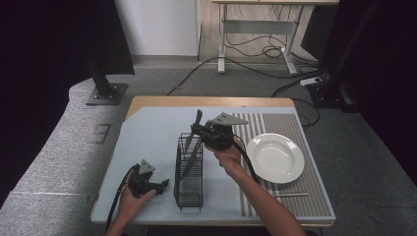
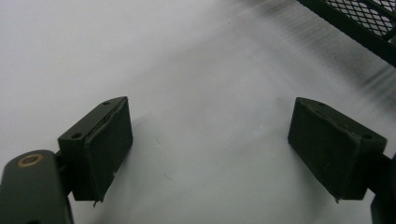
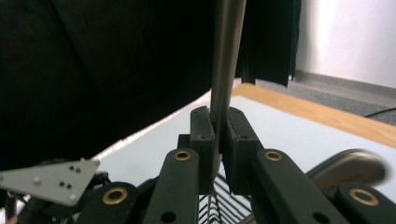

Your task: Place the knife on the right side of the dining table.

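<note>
I have the right gripper [image 1: 200, 132] raised over the middle of the bench [image 1: 147, 132], its jaws pinched onto a knife [image 1: 193, 142]. In the right gripper view the steel of the knife [image 3: 226, 56] runs straight up from between the two black pads, which press against it on both sides. From the high view the knife hangs tilted, its dark handle pointing toward the far edge and its blade reaching down into the far end of the black wire rack [image 1: 189, 172], which stands lengthwise from the middle of the bench toward the near edge. My left gripper [image 1: 160, 187] rests low near the near-left corner, just beside the rack; its jaws stand wide apart over bare bench surface with nothing between them [image 2: 205, 144]. A white plate [image 1: 275, 157] sits on the striped mat [image 1: 290, 196] toward the right edge, well apart from the rack.
</note>
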Motion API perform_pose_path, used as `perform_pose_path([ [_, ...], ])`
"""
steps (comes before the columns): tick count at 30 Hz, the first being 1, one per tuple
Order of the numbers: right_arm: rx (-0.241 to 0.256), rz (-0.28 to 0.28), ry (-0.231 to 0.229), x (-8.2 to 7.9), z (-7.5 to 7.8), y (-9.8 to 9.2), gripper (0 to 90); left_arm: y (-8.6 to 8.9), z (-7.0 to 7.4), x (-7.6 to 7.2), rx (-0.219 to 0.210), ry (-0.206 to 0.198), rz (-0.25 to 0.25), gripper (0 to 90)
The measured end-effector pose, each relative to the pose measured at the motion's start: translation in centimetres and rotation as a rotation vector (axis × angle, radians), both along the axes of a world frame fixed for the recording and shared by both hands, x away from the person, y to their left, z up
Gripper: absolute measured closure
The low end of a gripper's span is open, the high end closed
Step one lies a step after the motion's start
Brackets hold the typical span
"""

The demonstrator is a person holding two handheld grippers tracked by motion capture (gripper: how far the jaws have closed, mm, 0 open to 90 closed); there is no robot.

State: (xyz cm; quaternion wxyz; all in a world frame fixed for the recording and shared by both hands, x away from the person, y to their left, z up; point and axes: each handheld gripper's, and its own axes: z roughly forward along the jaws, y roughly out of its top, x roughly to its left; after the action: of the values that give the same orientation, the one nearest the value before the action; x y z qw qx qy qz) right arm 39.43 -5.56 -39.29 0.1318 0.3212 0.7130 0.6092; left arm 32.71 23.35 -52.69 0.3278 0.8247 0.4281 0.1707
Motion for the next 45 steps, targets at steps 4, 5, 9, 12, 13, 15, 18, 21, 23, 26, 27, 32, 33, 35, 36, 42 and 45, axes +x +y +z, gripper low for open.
perform_pose_path([
  [4, 0.075, -0.021, -0.019, -0.3, 1.1, -1.7, 83.9, 0.0, 0.0, 0.0, -0.001, 0.0, 0.0, 13.2],
  [5, 0.109, -0.038, -0.039, -0.7, 1.9, -2.9, 83.9, 0.0, 0.0, 0.0, -0.002, 0.0, 0.0, 13.2],
  [9, 0.151, -0.064, -0.069, -1.2, 2.7, -4.5, 83.9, 0.0, 0.0, 0.0, -0.001, -0.001, 0.0, 13.2],
  [12, 0.172, -0.085, -0.083, -1.6, 3.1, -6.3, 83.9, 0.0, 0.0, 0.0, -0.001, -0.001, 0.0, 13.2],
  [13, 0.172, -0.085, -0.083, -1.6, 3.1, -6.3, 83.9, 0.0, 0.0, 0.0, -0.001, -0.001, 0.0, 13.2],
  [15, 0.209, -0.085, -0.07, -1.6, 3.0, -7.4, 83.9, 0.0, 0.0, 0.0, -0.002, 0.0, 0.0, 13.2],
  [18, 0.249, -0.084, -0.063, -1.6, 2.9, -8.5, 84.0, 0.0, 0.0, 0.0, -0.001, 0.0, 0.0, 13.2],
  [21, 0.28, -0.078, -0.067, -1.8, 3.0, -9.5, 84.0, 0.0, 0.0, 0.0, -0.001, 0.0, 0.0, 13.2],
  [23, 0.297, -0.085, -0.078, -2.2, 3.3, -10.1, 83.9, 0.0, 0.0, 0.0, -0.001, 0.0, 0.0, 13.2],
  [26, 0.284, -0.11, -0.113, -2.7, 3.7, -10.8, 84.0, 0.0, 0.0, 0.0, 0.0, 0.001, 0.0, 13.2],
  [27, 0.288, -0.113, -0.113, -2.7, 3.7, -11.0, 83.9, 0.0, 0.0, 0.0, 0.0, 0.001, 0.0, 13.2],
  [32, 0.255, -0.158, -0.079, -1.9, 2.4, -12.1, 83.9, 0.0, 0.0, 0.0, -0.001, 0.0, 0.0, 13.2],
  [33, 0.253, -0.168, -0.066, -1.6, 2.1, -12.2, 83.9, 0.0, 0.0, 0.0, -0.001, 0.0, 0.0, 13.2],
  [35, 0.244, -0.174, -0.05, -1.4, 1.7, -12.3, 83.9, 0.0, 0.0, 0.0, -0.001, 0.0, 0.0, 13.2],
  [36, 0.227, -0.19, -0.036, -0.9, 1.0, -12.4, 83.9, 0.0, 0.0, 0.0, -0.001, 0.0, 0.0, 13.2],
  [42, 0.186, -0.24, 0.0, 0.8, -0.7, -12.9, 83.9, 0.0, 0.0, 0.0, -0.001, 0.001, 0.0, 13.2],
  [45, 0.178, -0.252, 0.012, 1.2, -1.2, -13.1, 83.9, 0.0, 0.0, 0.0, -0.001, 0.001, 0.0, 13.2],
])
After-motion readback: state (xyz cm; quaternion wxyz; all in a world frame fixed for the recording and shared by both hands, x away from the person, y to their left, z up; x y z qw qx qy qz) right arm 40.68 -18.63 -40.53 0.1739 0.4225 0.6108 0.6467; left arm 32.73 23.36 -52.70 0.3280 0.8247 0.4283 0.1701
